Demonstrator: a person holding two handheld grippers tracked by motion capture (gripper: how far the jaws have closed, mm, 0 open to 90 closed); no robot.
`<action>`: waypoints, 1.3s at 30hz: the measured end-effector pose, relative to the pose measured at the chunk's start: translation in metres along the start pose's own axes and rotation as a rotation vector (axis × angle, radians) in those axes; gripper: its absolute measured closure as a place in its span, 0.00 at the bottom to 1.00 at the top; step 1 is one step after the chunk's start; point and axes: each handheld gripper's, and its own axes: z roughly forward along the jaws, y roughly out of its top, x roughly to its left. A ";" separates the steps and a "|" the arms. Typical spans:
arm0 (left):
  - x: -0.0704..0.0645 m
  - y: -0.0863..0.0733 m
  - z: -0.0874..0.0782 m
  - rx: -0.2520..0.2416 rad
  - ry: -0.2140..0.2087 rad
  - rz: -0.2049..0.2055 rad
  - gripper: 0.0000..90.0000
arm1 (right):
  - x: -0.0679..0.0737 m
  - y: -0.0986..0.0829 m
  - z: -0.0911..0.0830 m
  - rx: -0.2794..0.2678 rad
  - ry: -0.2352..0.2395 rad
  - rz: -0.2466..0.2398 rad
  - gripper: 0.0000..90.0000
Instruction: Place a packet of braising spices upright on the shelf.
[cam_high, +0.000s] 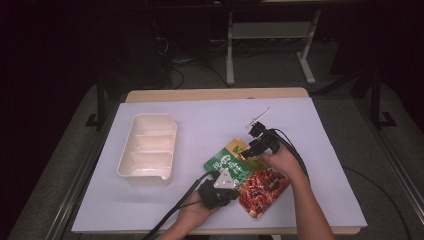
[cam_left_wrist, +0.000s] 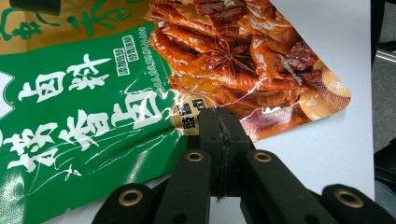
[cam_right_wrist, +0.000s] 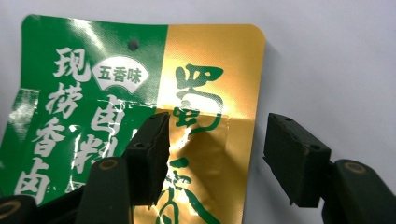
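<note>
Left hand-held gripper (cam_left_wrist: 219, 140): jaws pressed together, clenched on the near long edge of the seasoning packet (cam_left_wrist: 116, 102), just where green print meets the photo of braised meat. Right hand-held gripper (cam_right_wrist: 215, 154): released, jaws spread, one over the packet's gold band, the other past its edge above bare worktop (cam_right_wrist: 327, 56); astride that edge, not yet gripping.

From above: left hand-held gripper (cam_high: 220, 186) at the packet's near side, right hand-held gripper (cam_high: 257, 145) at its far side, so the seasoning packet (cam_high: 247, 177) lies between the two, toward the near right of the worktop (cam_high: 310, 130). Long axis slanted, green-and-gold top end pointing to the far left, meat-photo end toward the near edge. Gold band creased close to the right jaws.

Probably a two-handed hold in the making: left already anchored, right nearest the top end and only needing to close. Well apart, toward the left edge, a cream divided tray (cam_high: 147, 149), compartments apparently bare. Small pale stick (cam_high: 259, 116) beyond the right hand, identity unclear.
</note>
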 end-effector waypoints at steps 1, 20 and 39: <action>0.000 0.000 0.000 0.001 0.003 0.007 1.00 | 0.000 0.000 0.001 0.006 -0.001 0.002 0.46; 0.000 0.000 0.000 0.003 0.002 0.002 1.00 | 0.005 -0.006 -0.021 -0.022 0.099 -0.064 0.74; -0.001 -0.003 -0.004 -0.032 0.005 0.001 0.90 | 0.008 -0.006 -0.012 0.011 0.071 -0.047 1.00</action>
